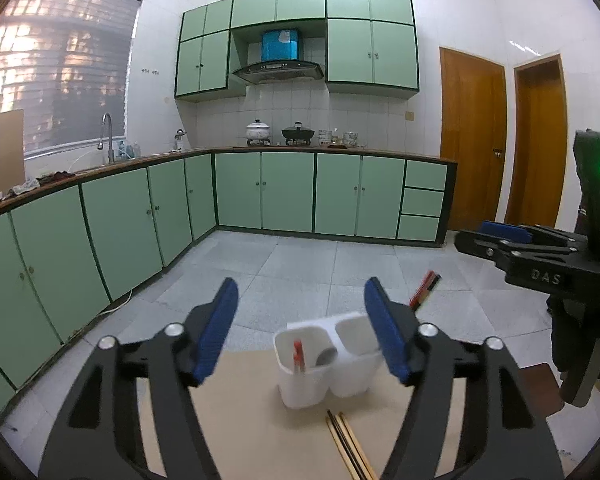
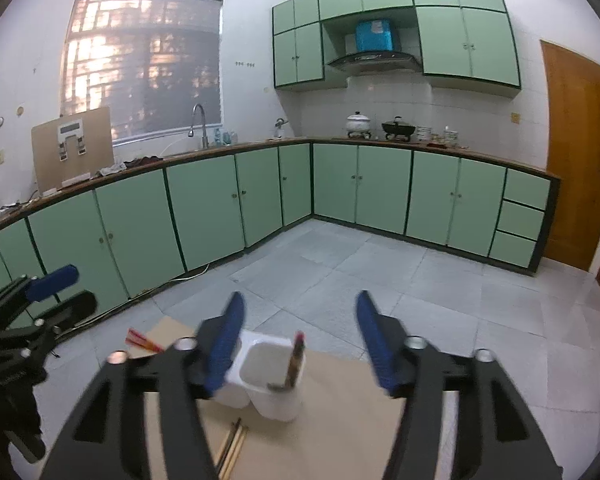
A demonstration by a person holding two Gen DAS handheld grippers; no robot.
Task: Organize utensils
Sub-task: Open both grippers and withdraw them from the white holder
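- The board [image 1: 240, 412] lies on the floor [image 1: 320, 264], with the two-compartment holder [image 1: 324, 364] standing on it.
- In the left wrist view, the holder's left compartment holds upright chopsticks [image 1: 298, 356] and a spoon [image 1: 326, 356]; the other compartment lies to its right.
- Loose chopsticks [image 1: 350, 446] lie flat on the board, just before the holder on the near side.
- Another bundle of chopsticks [image 1: 424, 288] lies beyond the holder, at the board's far edge.
- The left gripper [image 1: 302, 328] hangs above the board's near side, the holder between its spread fingers.
- The right gripper [image 2: 300, 340] hangs to its right, likewise over the holder.
- Cabinets [image 1: 284, 192] run along the walls behind.
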